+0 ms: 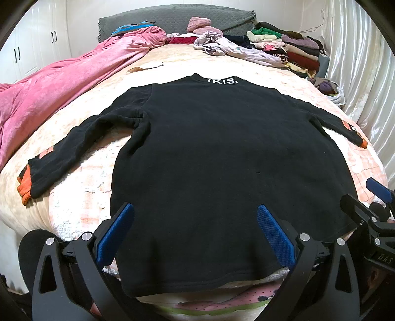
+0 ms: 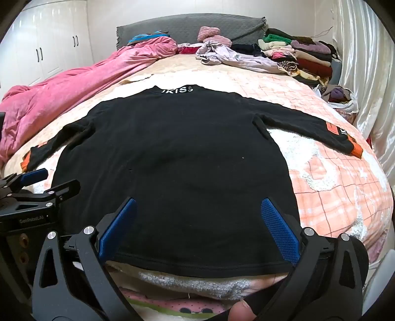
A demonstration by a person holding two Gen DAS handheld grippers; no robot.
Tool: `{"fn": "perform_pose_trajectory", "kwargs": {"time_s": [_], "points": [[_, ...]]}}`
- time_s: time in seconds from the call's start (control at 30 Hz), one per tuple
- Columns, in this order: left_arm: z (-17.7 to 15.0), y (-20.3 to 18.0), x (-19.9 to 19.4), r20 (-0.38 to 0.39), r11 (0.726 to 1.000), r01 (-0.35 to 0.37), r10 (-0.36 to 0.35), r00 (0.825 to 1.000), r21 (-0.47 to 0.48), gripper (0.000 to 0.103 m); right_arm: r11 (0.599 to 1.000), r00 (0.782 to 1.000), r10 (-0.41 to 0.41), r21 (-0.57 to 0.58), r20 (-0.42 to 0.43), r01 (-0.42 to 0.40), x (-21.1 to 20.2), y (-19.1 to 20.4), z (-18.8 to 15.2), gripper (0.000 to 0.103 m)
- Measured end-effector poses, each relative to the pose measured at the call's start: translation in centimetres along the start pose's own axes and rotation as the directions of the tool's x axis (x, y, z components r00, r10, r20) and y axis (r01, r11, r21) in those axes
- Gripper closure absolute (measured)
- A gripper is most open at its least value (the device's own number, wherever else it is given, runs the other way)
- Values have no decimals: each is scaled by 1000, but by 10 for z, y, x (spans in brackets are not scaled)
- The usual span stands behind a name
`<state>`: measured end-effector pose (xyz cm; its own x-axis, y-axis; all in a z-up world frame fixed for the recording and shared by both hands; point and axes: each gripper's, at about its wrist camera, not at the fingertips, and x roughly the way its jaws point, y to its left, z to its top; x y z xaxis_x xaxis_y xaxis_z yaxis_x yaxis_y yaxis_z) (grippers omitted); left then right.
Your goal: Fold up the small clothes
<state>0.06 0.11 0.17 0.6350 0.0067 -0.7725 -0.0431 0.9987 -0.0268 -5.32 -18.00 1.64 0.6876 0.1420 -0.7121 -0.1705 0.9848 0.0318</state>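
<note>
A black sweatshirt (image 1: 222,153) lies spread flat, back up, across the middle of both frames on a bed (image 1: 321,98) with a peach checked cover; its white-lettered collar points to the top of the frame, its hem to the bottom, and both sleeves stretch out sideways, each ending in an orange cuff (image 1: 24,185). The left gripper (image 1: 195,210) fills the lower centre of the left wrist view, jaws released wide and nothing between them, hovering over the hem; the right gripper (image 2: 198,205) does the same in the right wrist view, jaws likewise released and empty. A pink quilt (image 1: 61,81) is bunched along the upper left; a stack of folded clothes (image 1: 291,47) sits in the upper right beside a grey headboard (image 1: 172,17); a crumpled lilac garment (image 1: 222,44) lies near the stack.
</note>
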Motion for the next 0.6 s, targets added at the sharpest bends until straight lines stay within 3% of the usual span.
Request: {"fn": "perform_pose_trajectory", "kwargs": {"time_s": [0.6], "points": [[2,3,1,6,1000,-5,5,1000,0,4,1000,1000,-2,-2,1,2,0,0,0,8]]}}
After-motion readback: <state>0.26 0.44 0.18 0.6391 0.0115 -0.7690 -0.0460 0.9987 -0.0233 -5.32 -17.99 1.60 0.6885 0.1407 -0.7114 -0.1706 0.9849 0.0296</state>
